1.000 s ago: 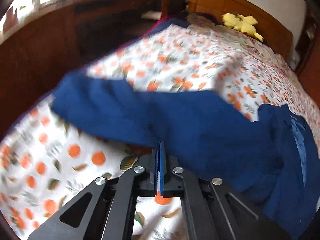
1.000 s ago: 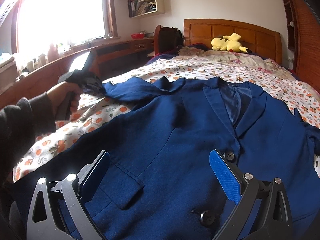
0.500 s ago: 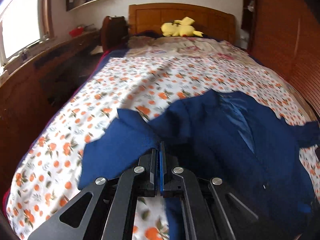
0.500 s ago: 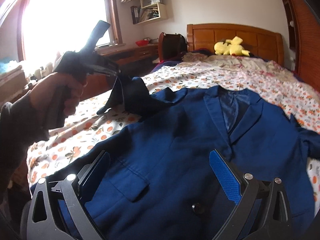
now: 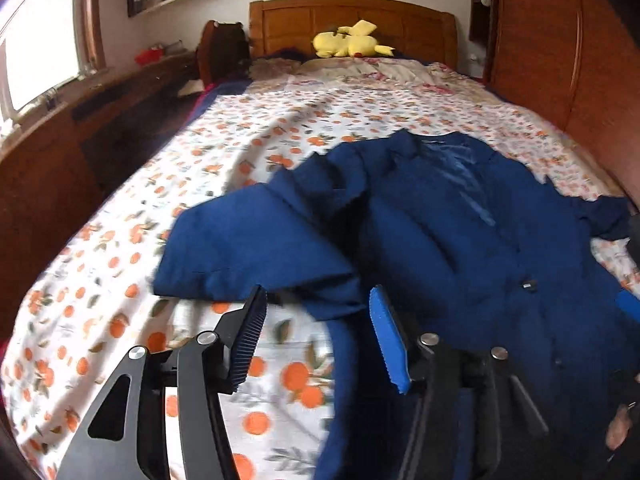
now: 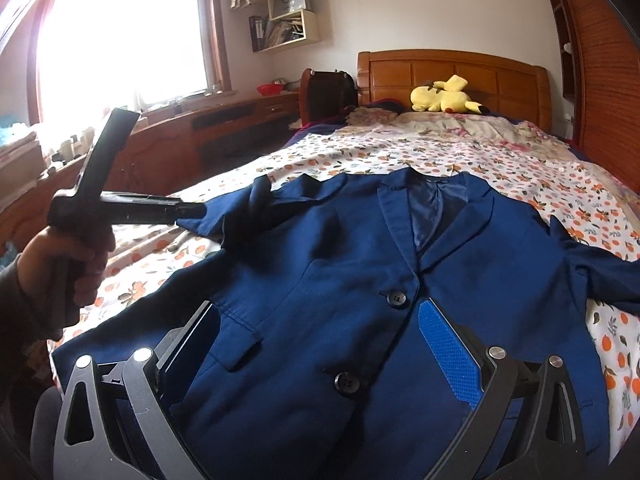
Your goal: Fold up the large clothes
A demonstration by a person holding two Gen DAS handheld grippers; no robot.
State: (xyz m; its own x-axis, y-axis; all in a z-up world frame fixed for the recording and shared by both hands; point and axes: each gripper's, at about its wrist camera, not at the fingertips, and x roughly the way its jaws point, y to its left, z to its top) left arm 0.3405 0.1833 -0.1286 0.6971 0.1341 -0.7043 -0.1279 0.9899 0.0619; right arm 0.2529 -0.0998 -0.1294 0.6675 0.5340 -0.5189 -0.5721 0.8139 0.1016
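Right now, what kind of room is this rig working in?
Almost certainly a home bedroom. A bed with an orange-print sheet and wooden headboard fills the view, a yellow plush toy lies near the pillows, and a navy blazer is spread out on the sheet for folding.

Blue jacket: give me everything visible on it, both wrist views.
The blue jacket is a navy blazer of woven, suit-like cloth with notched lapels, shinier blue lining at the open neck, two dark buttons and a flap pocket. It lies front up on the orange-print bedspread, collar toward the headboard. One sleeve is folded back beside the body, its end just ahead of the open left tool, which does not grip it. The other sleeve trails sideways. The right tool hangs open over the hem.
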